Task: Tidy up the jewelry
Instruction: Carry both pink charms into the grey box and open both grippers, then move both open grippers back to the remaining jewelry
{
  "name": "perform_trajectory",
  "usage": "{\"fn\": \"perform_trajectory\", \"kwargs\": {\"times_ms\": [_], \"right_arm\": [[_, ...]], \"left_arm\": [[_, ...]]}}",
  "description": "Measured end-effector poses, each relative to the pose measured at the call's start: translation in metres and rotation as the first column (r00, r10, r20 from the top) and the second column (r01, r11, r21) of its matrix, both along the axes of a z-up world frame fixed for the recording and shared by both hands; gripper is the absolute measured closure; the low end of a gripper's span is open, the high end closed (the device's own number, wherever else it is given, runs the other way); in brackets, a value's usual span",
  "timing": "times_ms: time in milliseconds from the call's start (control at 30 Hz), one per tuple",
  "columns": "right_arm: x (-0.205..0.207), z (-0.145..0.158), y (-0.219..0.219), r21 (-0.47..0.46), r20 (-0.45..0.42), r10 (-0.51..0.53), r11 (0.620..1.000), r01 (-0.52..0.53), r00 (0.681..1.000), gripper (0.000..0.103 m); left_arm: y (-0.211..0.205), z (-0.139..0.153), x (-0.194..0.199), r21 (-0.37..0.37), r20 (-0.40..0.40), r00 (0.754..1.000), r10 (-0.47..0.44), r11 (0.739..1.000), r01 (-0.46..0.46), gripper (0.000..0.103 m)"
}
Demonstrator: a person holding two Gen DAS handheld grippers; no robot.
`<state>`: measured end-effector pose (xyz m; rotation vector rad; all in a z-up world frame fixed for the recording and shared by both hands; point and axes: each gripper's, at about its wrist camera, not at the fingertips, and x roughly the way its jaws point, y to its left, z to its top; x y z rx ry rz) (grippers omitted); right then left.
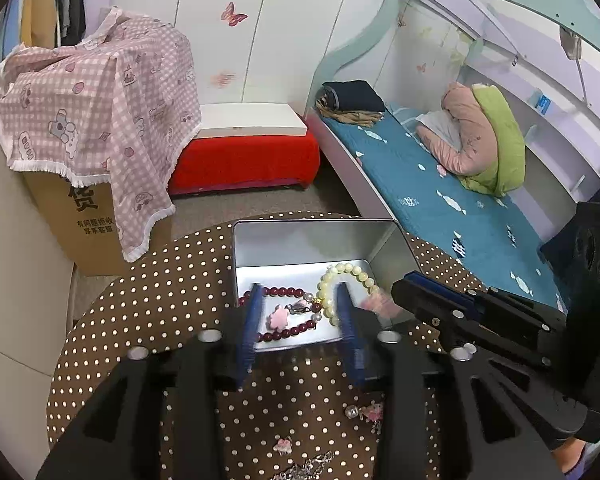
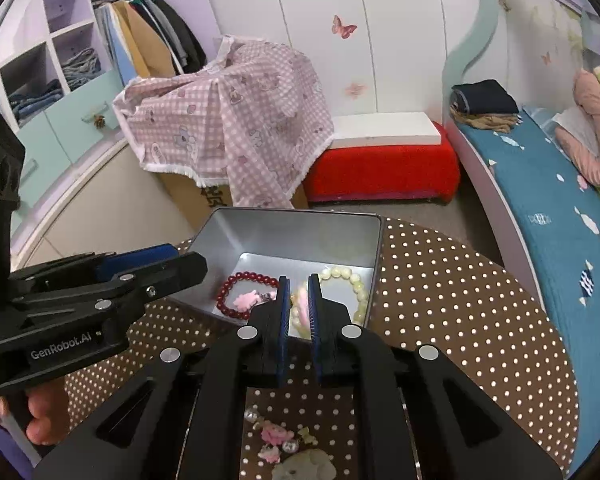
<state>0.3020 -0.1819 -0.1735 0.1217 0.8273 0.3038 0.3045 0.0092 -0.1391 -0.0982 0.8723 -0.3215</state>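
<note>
A silver tin box (image 1: 312,240) (image 2: 292,232) sits on the brown polka-dot table. Inside lie a dark red bead bracelet (image 1: 288,292) (image 2: 244,278) with a pink charm (image 1: 279,317) (image 2: 247,300) and a pale yellow bead bracelet (image 1: 332,276) (image 2: 356,280). My left gripper (image 1: 300,292) is open and empty over the box's near edge. My right gripper (image 2: 299,280) is nearly closed on a pink piece (image 2: 303,307) above the box; the piece shows blurred at its tip in the left wrist view (image 1: 374,303). Loose pink and pearl pieces (image 2: 276,436) (image 1: 366,412) lie on the table near me.
The round table (image 2: 460,320) stands beside a blue bed (image 1: 440,184). A red bench (image 2: 380,168) and a cardboard box under pink checked cloth (image 1: 92,120) stand behind. Shelves with clothes (image 2: 60,60) are at the far left.
</note>
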Motion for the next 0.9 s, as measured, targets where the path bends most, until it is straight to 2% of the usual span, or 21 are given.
{"fn": "perform_trajectory", "kwargs": {"times_ms": [33, 200, 300, 333, 400, 433, 467, 600, 767, 900], "right_arm": [[-0.002, 0.002, 0.0, -0.001, 0.004, 0.002, 1.0, -0.002, 1.0, 0.092], [-0.018, 0.018, -0.004, -0.001, 0.023, -0.007, 1.0, 0.007, 1.0, 0.092], [-0.034, 0.029, -0.008, -0.013, 0.049, -0.016, 1.0, 0.017, 0.999, 0.092], [-0.041, 0.033, -0.01, -0.019, 0.061, -0.019, 1.0, 0.02, 0.998, 0.09], [-0.053, 0.038, -0.014, -0.027, 0.073, -0.026, 0.999, 0.028, 0.997, 0.076], [-0.061, 0.04, -0.016, -0.028, 0.082, -0.03, 0.999, 0.033, 0.996, 0.058], [-0.068, 0.04, -0.019, -0.027, 0.09, -0.038, 0.999, 0.041, 0.995, 0.051], [-0.094, 0.035, -0.025, -0.039, 0.092, -0.044, 0.998, 0.048, 0.995, 0.05], [-0.123, 0.016, -0.033, -0.05, 0.066, -0.071, 0.996, 0.075, 0.995, 0.049], [-0.136, -0.002, -0.036, -0.05, 0.029, -0.086, 0.995, 0.088, 0.996, 0.049]], "left_arm": [[0.001, 0.002, -0.003, -0.003, 0.011, 1.0, 0.011, 1.0, -0.011, 0.053], [0.011, 0.019, -0.025, -0.029, 0.058, 0.998, 0.027, 0.999, -0.026, 0.052], [0.019, 0.029, -0.043, -0.032, 0.102, 0.994, 0.04, 0.999, -0.037, 0.038], [0.023, 0.032, -0.052, -0.033, 0.123, 0.991, 0.054, 0.998, -0.05, 0.037], [0.029, 0.035, -0.065, -0.034, 0.141, 0.988, 0.065, 0.998, -0.061, 0.037], [0.032, 0.034, -0.074, -0.032, 0.145, 0.987, 0.071, 0.997, -0.067, 0.037], [0.035, 0.032, -0.08, -0.032, 0.148, 0.986, 0.081, 0.997, -0.077, 0.037], [0.044, 0.018, -0.103, -0.015, 0.15, 0.982, 0.114, 0.994, -0.113, 0.037], [0.048, -0.009, -0.122, -0.012, 0.107, 0.987, 0.117, 0.993, -0.117, 0.037], [0.047, -0.037, -0.129, -0.045, 0.026, 0.994, 0.111, 0.993, -0.109, 0.037]]}}
